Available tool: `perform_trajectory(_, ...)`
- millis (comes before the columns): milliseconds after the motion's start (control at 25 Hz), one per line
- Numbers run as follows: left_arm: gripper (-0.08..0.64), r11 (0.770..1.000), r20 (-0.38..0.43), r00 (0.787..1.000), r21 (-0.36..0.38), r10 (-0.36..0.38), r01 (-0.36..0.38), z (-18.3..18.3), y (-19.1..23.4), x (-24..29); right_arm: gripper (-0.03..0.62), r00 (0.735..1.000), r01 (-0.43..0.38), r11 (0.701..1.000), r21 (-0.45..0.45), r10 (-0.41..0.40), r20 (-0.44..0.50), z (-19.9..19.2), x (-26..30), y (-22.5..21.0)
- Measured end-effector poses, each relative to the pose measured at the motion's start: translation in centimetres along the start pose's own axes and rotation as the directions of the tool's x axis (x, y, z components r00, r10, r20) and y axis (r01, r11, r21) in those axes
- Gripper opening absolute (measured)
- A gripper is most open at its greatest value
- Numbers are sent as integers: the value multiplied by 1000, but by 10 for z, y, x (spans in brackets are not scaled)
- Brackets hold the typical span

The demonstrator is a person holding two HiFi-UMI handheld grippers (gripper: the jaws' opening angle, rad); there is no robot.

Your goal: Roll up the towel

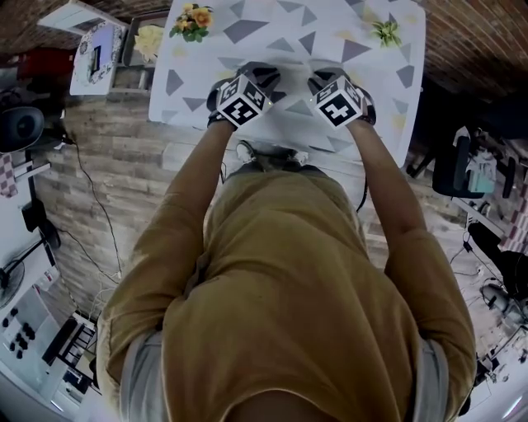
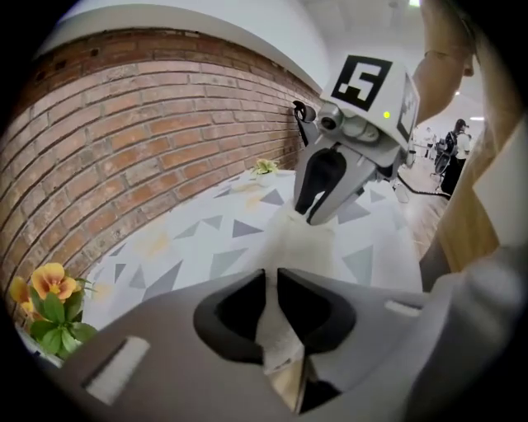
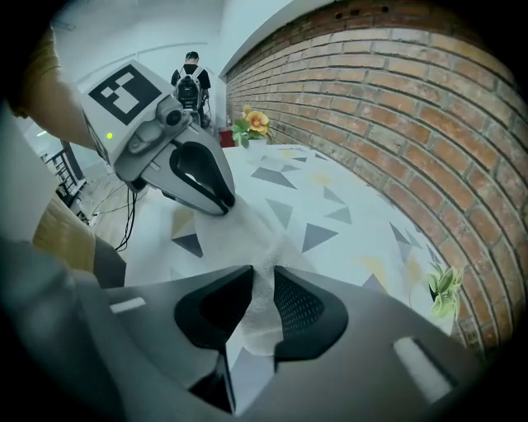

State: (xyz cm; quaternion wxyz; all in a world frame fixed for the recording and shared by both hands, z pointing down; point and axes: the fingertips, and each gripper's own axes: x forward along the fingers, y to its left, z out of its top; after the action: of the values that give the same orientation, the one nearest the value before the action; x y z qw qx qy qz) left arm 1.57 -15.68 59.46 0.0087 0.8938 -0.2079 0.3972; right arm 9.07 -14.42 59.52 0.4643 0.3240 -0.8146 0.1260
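Firmly closed, the jaws of the left gripper [image 2: 271, 284] are pressed on a fold of the white towel [image 2: 307, 243], and the jaws of the right gripper [image 3: 262, 284] are clamped on the same towel in the same way. Between the two grippers the cloth is held as one short raised band, while the rest of it is spread on the table [image 1: 247, 37], near the side where the person stands.

It is judged that the roll is only at its beginning: one edge is lifted and no rolled part can be seen. For the next move, the held edge should probably be turned over and carried forward by both grippers together, so that the roll is kept straight.

Ahead, much free tabletop is offered up to the brick wall [image 2: 148, 124]. The orange flowers [image 1: 192, 21] and the small green plant [image 1: 385, 31] are placed at the far corners, well apart from the towel.
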Motion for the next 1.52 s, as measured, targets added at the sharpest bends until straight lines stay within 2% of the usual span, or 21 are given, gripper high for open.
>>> perform_trajectory(120,107,1000,-19,1000,1,5,-5,-2,3,5,84,1000,2,999,39,-2,2,-1,1,-2)
perform_trajectory(280,107,999,-41,999,-36,-1,0,-7,3,11,84,1000,2,998,60,-2,0,-3,2,-4)
perform_trajectory(560,107,998,-60,998,-54,-14,11,-16,-3,17,74,999,25,1000,-15,-26,-29,-4,6,-4)
perform_trajectory(920,106,994,-29,999,-113,-14,10,-19,0,20,40,995,55,994,-94,-62,-74,-4,17,0)
perform_trajectory(1120,106,991,-17,999,-129,-31,29,-19,1,21,28,994,75,992,-105,-82,-70,-4,22,2)
perform_trajectory(1520,107,994,-19,999,-100,-47,45,-17,1,22,18,995,81,997,-14,-82,-57,-6,24,1)
